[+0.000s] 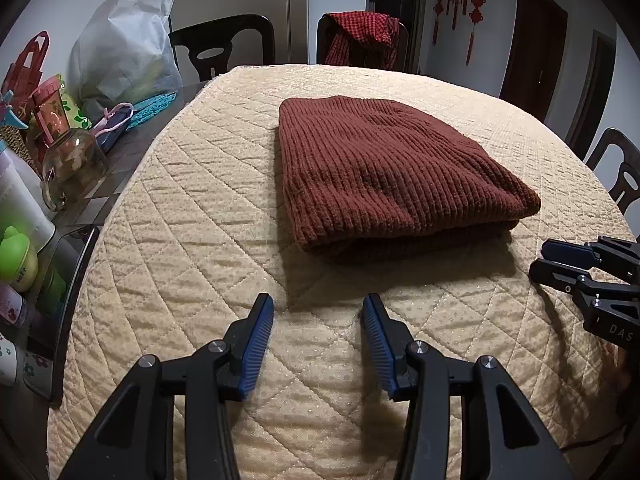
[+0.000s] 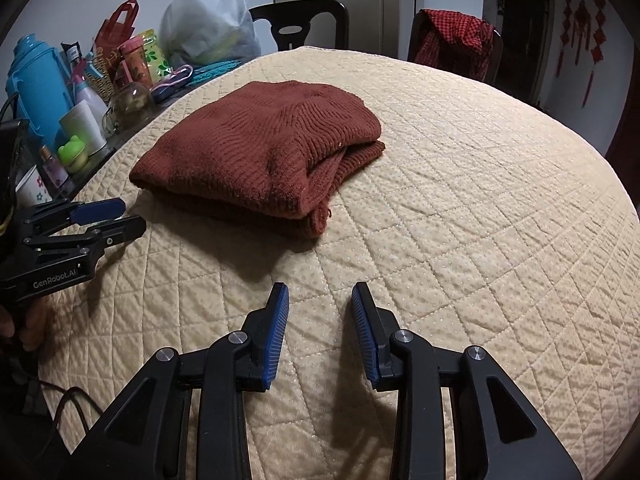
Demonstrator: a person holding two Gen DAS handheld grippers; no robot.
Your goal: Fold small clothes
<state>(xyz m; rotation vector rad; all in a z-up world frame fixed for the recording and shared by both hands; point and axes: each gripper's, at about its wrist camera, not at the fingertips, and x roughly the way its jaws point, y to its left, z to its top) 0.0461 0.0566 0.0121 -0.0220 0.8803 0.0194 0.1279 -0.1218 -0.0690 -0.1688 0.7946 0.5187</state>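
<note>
Left gripper: fingers released, about half apart, holding nothing; they hang over the bare quilted cover, just before the near fold of the garment.
Right gripper: fingers also released and empty, a similar gap, over the cover near the garment's loose corner.
Brown knit sweater: lies folded in a thick stack at the middle of the bench, apart from both grippers.
Handling, as I judge: soft, limp, rather light, stretchy; the ribbed knit gives good friction, but the layers can slide apart.
Where to take hold: the near edge, pinching all layers together, one gripper toward each end.
Left edge of bench: bottles, a jar, bags.
</note>
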